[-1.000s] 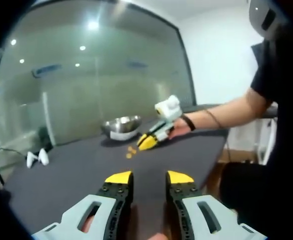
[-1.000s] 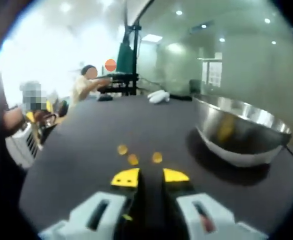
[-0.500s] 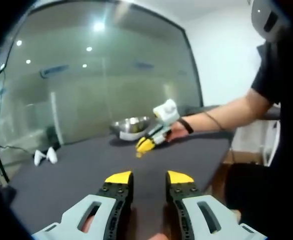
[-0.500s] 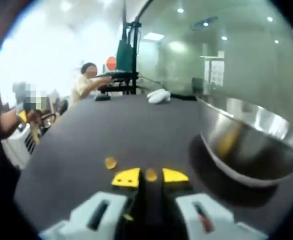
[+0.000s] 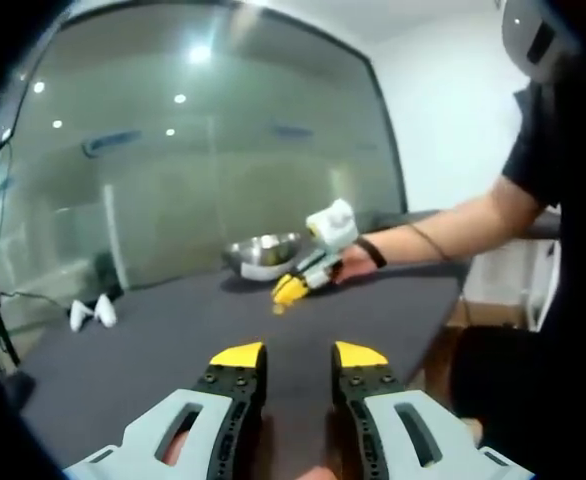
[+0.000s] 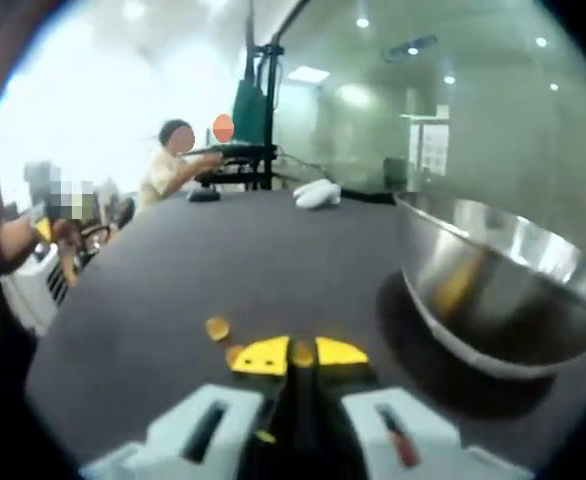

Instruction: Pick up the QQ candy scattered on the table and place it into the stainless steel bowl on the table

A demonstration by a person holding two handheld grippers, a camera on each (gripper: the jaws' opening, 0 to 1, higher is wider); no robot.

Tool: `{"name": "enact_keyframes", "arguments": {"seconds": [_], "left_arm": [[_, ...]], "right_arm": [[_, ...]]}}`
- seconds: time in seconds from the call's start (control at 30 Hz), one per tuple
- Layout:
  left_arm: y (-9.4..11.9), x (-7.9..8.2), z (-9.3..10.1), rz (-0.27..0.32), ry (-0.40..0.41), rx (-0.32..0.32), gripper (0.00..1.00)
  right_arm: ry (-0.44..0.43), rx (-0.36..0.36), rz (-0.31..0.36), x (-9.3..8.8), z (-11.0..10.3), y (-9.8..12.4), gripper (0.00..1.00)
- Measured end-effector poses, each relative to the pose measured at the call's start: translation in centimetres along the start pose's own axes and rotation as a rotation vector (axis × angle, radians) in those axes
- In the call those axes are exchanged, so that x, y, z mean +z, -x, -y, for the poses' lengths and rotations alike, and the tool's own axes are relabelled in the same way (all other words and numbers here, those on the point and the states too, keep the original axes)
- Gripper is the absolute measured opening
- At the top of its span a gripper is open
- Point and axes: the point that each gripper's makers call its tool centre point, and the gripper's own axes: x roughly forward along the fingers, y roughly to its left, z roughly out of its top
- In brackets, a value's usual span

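Since half a second ago, the right gripper point(image 6: 301, 355) has drawn its jaws in on a candy point(image 6: 302, 353); the yellow tips now touch it on either side, where before they stood apart around it. It rests low on the dark table point(image 6: 213, 260). Two more candies lie just left of the tips: one point(image 6: 217, 328) a little ahead, another point(image 6: 235, 354) touching the left tip's edge. The steel bowl point(image 6: 503, 290) stands on the table to the right, close by, with a yellow reflection on its inner wall.

Left gripper point(image 5: 298, 356): jaws parted, nothing between them, held above the table's near part. In the left gripper view the right gripper shows point(image 5: 289, 290) tips down at the table, held by a hand point(image 5: 351, 262), with the bowl point(image 5: 262, 254) just behind it. Two white objects point(image 5: 90, 313) lie far left on the table. A person point(image 6: 169, 160) sits beyond the far end.
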Motion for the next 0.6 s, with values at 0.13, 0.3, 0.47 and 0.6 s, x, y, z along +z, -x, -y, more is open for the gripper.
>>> {"name": "enact_keyframes", "arguments": {"seconds": [0.13, 0.3, 0.47, 0.6], "left_arm": [[0.0, 0.0, 0.3, 0.0, -0.003, -0.007, 0.28], [0.0, -0.1, 0.4, 0.002, -0.002, -0.006, 0.28], [0.1, 0.0, 0.5, 0.006, -0.001, -0.011, 0.28], [-0.2, -0.1, 0.7, 0.004, -0.003, -0.021, 0.28]], "right_arm": [[0.016, -0.01, -0.002, 0.1, 0.1, 0.1, 0.09], [0.024, -0.032, 0.033, 1.3, 0.2, 1.0, 0.09], [0.038, -0.038, 0.178, 5.8, 0.2, 3.7, 0.09], [0.077, -0.098, 0.289, 9.9, 1.9, 5.9, 0.09]]}}
